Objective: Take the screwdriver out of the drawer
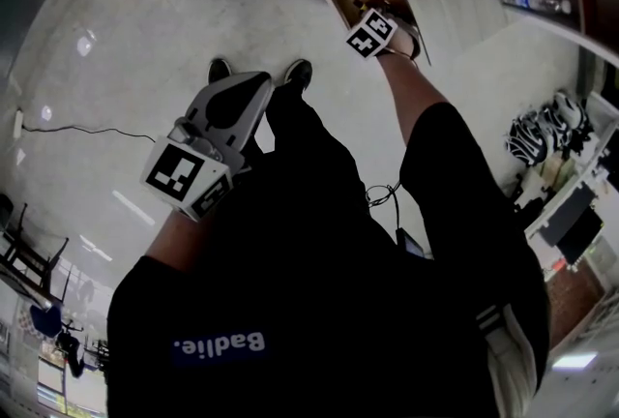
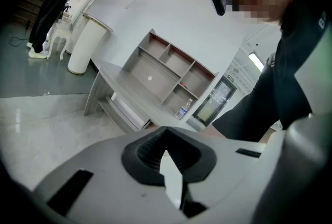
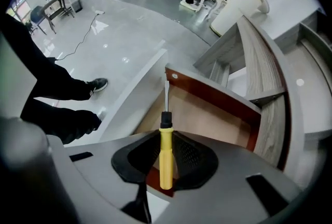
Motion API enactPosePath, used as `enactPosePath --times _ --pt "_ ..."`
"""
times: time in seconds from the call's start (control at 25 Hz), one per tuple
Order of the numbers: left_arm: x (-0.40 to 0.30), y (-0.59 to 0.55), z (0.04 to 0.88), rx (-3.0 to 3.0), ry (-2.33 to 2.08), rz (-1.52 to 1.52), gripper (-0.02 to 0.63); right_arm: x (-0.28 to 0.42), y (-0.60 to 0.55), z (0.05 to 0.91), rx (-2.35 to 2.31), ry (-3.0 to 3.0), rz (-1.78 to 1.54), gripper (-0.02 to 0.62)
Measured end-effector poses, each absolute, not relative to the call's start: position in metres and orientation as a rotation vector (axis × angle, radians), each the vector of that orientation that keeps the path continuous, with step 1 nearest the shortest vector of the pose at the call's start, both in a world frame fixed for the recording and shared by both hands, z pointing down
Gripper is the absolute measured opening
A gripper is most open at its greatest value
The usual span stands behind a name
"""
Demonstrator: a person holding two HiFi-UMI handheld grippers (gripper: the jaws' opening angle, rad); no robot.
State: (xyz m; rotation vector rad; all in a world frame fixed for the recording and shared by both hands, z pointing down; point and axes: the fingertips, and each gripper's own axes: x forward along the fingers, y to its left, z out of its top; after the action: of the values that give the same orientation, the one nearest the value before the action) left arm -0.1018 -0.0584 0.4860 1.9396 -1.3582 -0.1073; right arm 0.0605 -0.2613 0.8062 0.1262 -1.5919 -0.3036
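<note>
Right gripper view: the pale polished floor (image 3: 119, 36) fills the background, and the grey wood-grain bench (image 3: 255, 67) runs along the right. Its drawer (image 3: 210, 96) stands pulled out below, red-brown at the rim and bare inside. The right gripper (image 3: 167, 141) points steeply down over that opening, its dark ribbed pads closed on the yellow handle of the screwdriver (image 3: 165, 135). The tool lies in line with the jaws, black collar and slim metal shaft pointing away toward the drawer's far rim, and appears clear of the drawer bottom. The left gripper (image 2: 166, 135) hangs well apart by the person's side, jaws drawn together with nothing between them.

Handling, as a judgement: the screwdriver is light and rigid and not fragile. Its smooth plastic handle may slip or swivel between the pads. The thick middle of the handle, where the pads now sit, is the soundest hold; the thin shaft would roll.
</note>
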Motion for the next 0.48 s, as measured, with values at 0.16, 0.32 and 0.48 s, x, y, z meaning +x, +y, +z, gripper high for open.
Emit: enactPosePath --times 0.16,0.32,0.48 --pt "-0.111 -0.063 0.469 1.953 -1.396 -0.129 0.002 0.055 -0.257 0.781 0.190 -1.639 -0.267 0.094" --pt "-0.116 -0.068 0.452 2.002 -1.394 -0.127 0.002 0.052 -0.252 0.753 0.250 -1.682 -0.238 0.094" --pt "-0.117 -0.069 0.433 2.052 -1.382 -0.128 0.002 0.047 -0.245 0.717 0.301 -1.735 -0.196 0.094"
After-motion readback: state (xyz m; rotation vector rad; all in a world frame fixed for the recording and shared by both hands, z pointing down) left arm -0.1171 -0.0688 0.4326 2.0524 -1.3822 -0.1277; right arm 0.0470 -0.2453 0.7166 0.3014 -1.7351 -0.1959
